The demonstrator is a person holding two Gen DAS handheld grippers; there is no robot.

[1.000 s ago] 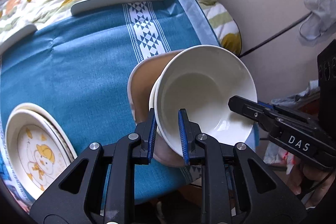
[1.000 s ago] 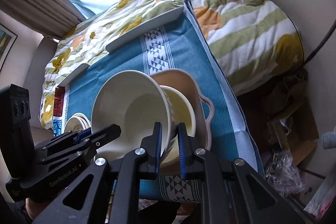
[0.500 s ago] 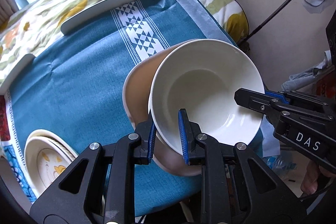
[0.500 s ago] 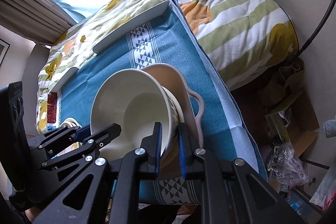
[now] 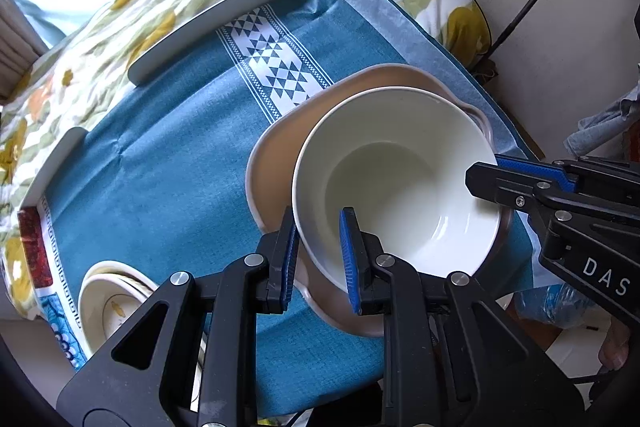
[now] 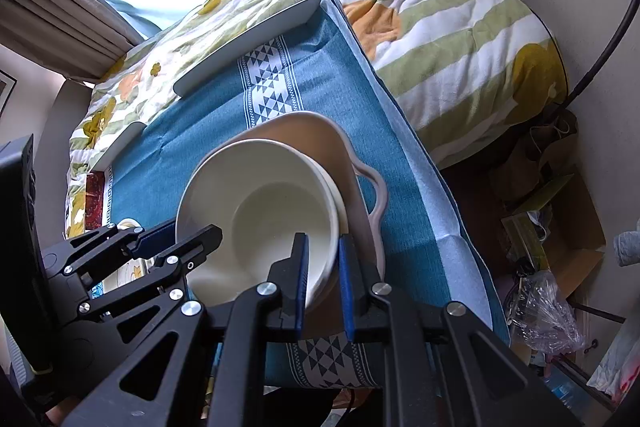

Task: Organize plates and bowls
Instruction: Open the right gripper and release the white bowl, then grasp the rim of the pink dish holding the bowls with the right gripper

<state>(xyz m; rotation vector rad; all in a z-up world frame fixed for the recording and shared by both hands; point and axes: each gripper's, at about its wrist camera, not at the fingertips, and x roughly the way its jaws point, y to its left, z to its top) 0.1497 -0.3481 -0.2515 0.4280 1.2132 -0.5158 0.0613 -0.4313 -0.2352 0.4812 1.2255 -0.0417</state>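
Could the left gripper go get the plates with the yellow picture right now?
Probably not yet. The left gripper is shut on the rim of the white bowl over the tan dish. The picture plates lie uncovered on the blue cloth nearby, so after letting go, likely yes.

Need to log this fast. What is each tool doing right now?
Left tool: closed on the near rim of the white bowl.
Right tool: closed on the rim of the same white bowl.
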